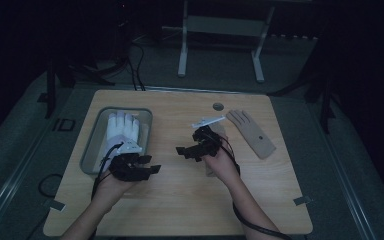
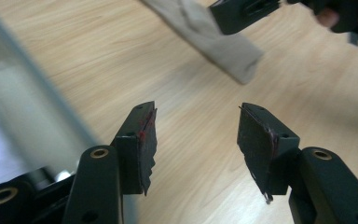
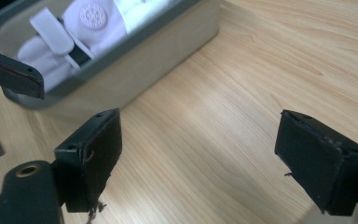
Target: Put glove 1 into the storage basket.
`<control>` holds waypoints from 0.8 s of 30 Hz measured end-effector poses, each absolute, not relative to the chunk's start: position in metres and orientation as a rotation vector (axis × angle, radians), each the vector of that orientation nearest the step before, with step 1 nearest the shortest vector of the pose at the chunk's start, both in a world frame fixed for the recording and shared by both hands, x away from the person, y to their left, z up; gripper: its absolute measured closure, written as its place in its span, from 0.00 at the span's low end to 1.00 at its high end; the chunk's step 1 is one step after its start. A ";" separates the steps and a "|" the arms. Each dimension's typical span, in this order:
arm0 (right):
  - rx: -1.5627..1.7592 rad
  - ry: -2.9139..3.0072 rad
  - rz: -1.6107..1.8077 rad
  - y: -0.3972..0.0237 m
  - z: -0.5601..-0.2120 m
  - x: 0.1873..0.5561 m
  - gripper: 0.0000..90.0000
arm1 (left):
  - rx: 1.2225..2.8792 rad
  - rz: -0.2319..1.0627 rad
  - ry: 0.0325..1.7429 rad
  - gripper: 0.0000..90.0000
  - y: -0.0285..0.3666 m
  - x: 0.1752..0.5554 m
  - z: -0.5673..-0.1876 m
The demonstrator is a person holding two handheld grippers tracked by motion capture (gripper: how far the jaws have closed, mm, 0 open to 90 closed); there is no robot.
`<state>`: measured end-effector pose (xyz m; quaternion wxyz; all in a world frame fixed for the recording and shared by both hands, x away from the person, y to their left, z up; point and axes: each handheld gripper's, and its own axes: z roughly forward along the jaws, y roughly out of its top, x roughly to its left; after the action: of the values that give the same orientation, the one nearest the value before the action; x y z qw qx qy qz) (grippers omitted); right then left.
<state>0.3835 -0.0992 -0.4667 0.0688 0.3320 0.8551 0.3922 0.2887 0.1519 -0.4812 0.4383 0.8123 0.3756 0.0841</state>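
Note:
A grey tray [image 1: 91, 145] at the table's left holds a white glove [image 1: 122, 127]. My left gripper [image 1: 152, 165] hovers just right of the tray's near corner, jaws open and empty, pointing right. My right gripper [image 1: 185, 151] faces it from the middle of the table, open and empty, above a beige glove [image 1: 209, 169] that the hand partly hides. A second beige glove [image 1: 252, 132] lies flat farther right. The left gripper [image 2: 196, 121] looks at the beige glove [image 2: 223, 46]. The right gripper [image 3: 200, 135] looks at the tray [image 3: 135, 60] and the white glove [image 3: 98, 18].
The light wood table [image 1: 180, 200] has a round cable hole [image 1: 218, 106] near its far edge. A white metal frame [image 1: 220, 30] and cables stand on the floor behind. Black cables trail from both grippers toward the near edge.

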 end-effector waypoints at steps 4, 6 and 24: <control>0.980 2.577 1.159 -0.110 -0.470 0.381 0.16 | 2.037 0.163 0.898 0.45 0.138 0.289 -0.490; 0.982 2.580 1.159 -0.116 -0.471 0.379 0.16 | 2.052 0.165 0.901 0.37 0.131 0.289 -0.495; 1.013 2.547 1.125 -0.162 -0.492 0.373 0.16 | 2.030 0.167 0.810 0.02 0.094 0.275 -0.539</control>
<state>0.3734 -0.1622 -0.4920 0.0893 0.3404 0.8563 0.3781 0.2750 0.0939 -0.5394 0.4572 0.8236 0.3288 0.0676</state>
